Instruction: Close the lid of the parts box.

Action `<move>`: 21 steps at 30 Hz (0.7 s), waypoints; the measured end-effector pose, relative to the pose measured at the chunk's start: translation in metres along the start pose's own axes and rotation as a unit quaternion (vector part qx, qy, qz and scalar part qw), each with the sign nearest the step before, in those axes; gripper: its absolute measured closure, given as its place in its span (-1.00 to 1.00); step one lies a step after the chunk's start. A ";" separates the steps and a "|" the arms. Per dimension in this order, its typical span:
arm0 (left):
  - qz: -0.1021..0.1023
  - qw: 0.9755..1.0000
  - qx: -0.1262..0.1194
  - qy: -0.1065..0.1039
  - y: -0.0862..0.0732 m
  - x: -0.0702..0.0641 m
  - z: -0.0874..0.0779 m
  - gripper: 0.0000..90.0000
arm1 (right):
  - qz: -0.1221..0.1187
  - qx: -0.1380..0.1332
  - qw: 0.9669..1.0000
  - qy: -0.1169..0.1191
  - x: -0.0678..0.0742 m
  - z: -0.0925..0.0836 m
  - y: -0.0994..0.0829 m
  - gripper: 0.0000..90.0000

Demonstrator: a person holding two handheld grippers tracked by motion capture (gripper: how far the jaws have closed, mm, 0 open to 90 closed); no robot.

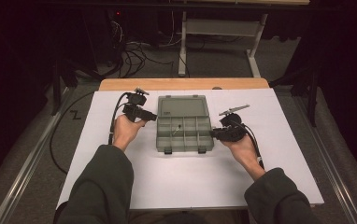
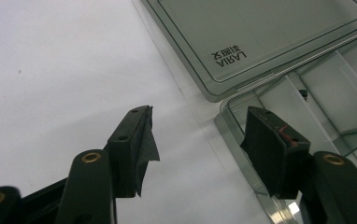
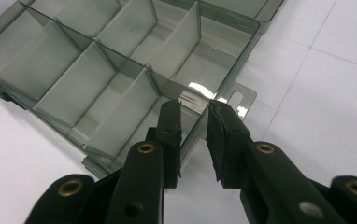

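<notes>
One clear plastic organizer box (image 1: 184, 123) lies open mid-table, lid flat behind; likely light, stiff, slick, somewhat brittle, best gripped by its thin side wall. Right gripper (image 3: 194, 112) straddles that wall, nearly closed, not pinching. Left gripper (image 2: 197, 128) gapes wide, empty, beside the box's left edge.

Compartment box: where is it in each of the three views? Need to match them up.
High view: the compartment box lies mid-table between the two hands, its lid open toward the far side.
Left gripper view: upper right, past the right-hand finger.
Right gripper view: upper left to centre, its near wall between the fingers.
Shared landmark: the divider walls inside the tray.
</notes>
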State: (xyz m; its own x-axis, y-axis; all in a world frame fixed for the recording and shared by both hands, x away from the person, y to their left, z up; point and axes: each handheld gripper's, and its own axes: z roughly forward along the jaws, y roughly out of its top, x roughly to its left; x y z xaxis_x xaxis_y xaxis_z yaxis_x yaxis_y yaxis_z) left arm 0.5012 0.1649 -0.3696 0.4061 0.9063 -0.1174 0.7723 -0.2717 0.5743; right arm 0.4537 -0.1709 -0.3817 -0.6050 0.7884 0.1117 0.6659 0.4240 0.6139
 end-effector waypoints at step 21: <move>-0.002 1.000 0.001 0.000 0.009 -0.002 0.009 -0.11 | 0.013 0.029 0.999 -0.009 -0.005 0.012 0.012 0.68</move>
State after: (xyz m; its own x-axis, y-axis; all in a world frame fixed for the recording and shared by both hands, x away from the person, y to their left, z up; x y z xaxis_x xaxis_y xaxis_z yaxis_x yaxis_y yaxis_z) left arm 0.5113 0.1580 -0.3712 0.4036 0.9071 -0.1193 0.7743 -0.2692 0.5727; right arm 0.4694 -0.1643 -0.3841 -0.5797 0.8071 0.1117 0.7055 0.4286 0.5644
